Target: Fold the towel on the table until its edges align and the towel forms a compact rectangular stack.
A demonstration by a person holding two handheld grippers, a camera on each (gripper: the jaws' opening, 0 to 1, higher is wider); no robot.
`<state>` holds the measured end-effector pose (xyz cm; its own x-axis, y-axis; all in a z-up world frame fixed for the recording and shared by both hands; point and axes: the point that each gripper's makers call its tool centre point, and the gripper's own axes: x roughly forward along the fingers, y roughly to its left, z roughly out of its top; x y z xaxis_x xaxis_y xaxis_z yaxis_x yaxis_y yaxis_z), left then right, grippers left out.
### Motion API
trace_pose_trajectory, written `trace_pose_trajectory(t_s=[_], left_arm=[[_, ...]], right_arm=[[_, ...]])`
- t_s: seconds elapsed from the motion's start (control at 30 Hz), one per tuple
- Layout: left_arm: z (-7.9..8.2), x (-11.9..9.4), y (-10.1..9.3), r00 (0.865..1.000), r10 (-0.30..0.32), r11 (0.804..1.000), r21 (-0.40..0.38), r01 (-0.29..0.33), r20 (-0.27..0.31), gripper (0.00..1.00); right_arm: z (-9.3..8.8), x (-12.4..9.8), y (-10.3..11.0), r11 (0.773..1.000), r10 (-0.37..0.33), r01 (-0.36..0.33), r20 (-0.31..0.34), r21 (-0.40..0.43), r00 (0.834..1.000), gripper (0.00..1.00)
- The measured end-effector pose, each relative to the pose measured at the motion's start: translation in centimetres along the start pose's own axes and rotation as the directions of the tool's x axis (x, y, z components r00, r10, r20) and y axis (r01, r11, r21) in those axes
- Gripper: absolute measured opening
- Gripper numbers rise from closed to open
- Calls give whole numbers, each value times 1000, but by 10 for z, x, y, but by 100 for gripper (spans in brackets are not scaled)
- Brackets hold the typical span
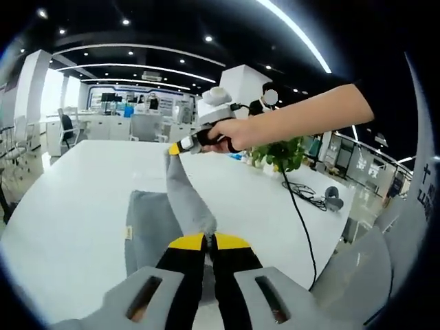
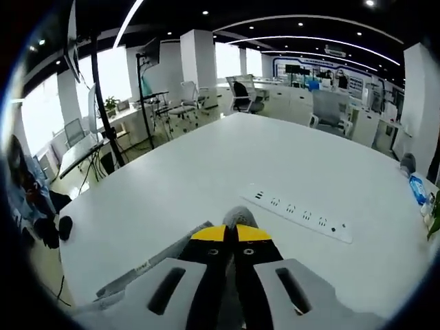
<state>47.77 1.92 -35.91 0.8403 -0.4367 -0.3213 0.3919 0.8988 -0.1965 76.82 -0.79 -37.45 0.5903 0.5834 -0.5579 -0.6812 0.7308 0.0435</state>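
Above the white table (image 1: 62,206), pinching grey towel (image 1: 185,199) corners in left gripper (image 1: 209,240) and right gripper (image 2: 231,234), jaws pressed together; keeping the edge taut, lowering evenly, aligning corners.

The white table (image 1: 69,206) carries a grey towel (image 1: 148,227), a black cable (image 1: 302,220), a potted plant (image 1: 278,155) and a white power strip (image 2: 302,216).

We can read no text here. The small tag (image 1: 128,234) on the grey towel (image 1: 148,227), left of the left gripper's jaws, and the far wall signs are too blurred for us to make out.
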Motion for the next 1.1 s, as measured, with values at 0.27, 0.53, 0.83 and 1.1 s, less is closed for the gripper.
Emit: trace_pose_trajectory(t_s=[0.27, 0.53, 0.83, 1.1], left_arm=[[-6, -13, 15, 999, 32, 999, -41, -32, 8, 4], [-34, -18, 54, 992, 129, 969, -212, -128, -8, 4], [-72, -17, 80, 979, 182, 936, -289, -200, -91, 4], [-102, -12, 95, 967, 190, 914, -330, -238, -171, 4]], right_arm=[[4, 12, 22, 1000, 15, -15, -3, -1, 1000, 0], [-9, 38, 35, 1000, 26, -27, -36, -8, 999, 0], [-30, 64, 49, 999, 43, -44, -76, -6, 996, 0], [-48, 90, 58, 998, 58, -58, -106, 4, 993, 1]])
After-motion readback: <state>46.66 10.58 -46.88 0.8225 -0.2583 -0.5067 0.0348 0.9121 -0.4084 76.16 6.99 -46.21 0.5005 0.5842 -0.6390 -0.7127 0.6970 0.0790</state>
